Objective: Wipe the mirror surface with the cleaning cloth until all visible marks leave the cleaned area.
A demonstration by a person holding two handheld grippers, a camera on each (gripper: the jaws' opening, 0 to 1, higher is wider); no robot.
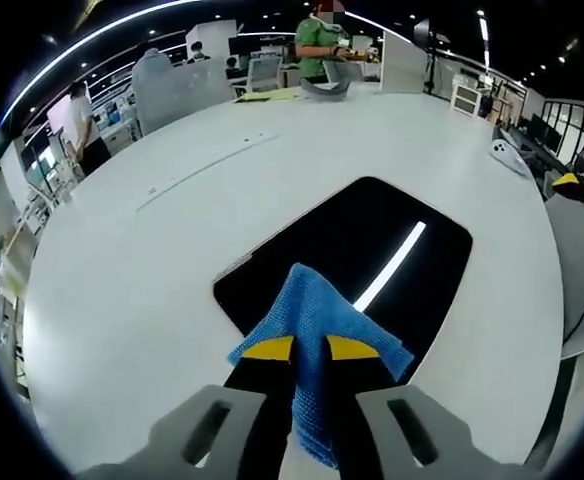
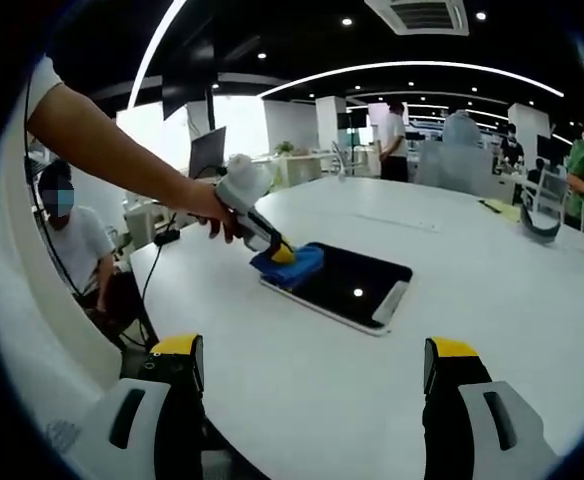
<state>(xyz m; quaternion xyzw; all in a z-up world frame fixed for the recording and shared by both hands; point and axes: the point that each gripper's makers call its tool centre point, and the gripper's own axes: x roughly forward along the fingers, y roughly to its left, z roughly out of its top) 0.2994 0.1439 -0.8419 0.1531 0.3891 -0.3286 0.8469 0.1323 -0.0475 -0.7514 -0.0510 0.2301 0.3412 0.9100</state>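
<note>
I see a large white rounded surface (image 1: 152, 300) carrying everything in both views. On it lies the mirror (image 1: 372, 250), a dark rectangular slab with rounded corners, flat on the surface, well in from its edges. In the left gripper view the mirror reflects a bright ceiling light strip. In the right gripper view the mirror (image 2: 347, 280) lies beyond my right claw, toward the middle of the surface.

My left claw (image 1: 310, 350) is clamped on the blue cleaning cloth (image 1: 312, 315): its yellow-tipped jaws stand close together with the folded cloth pinched between them. The cloth rests on the mirror at the corner nearest that claw, overlapping the mirror's edge. In the right gripper view the same left claw (image 2: 284, 254), held by a hand (image 2: 207, 205), presses the cleaning cloth (image 2: 290, 267) onto the mirror's left end.

My right claw (image 2: 312, 365) has its jaws wide apart, holding nothing, above the near edge of the surface and well apart from the mirror.
</note>
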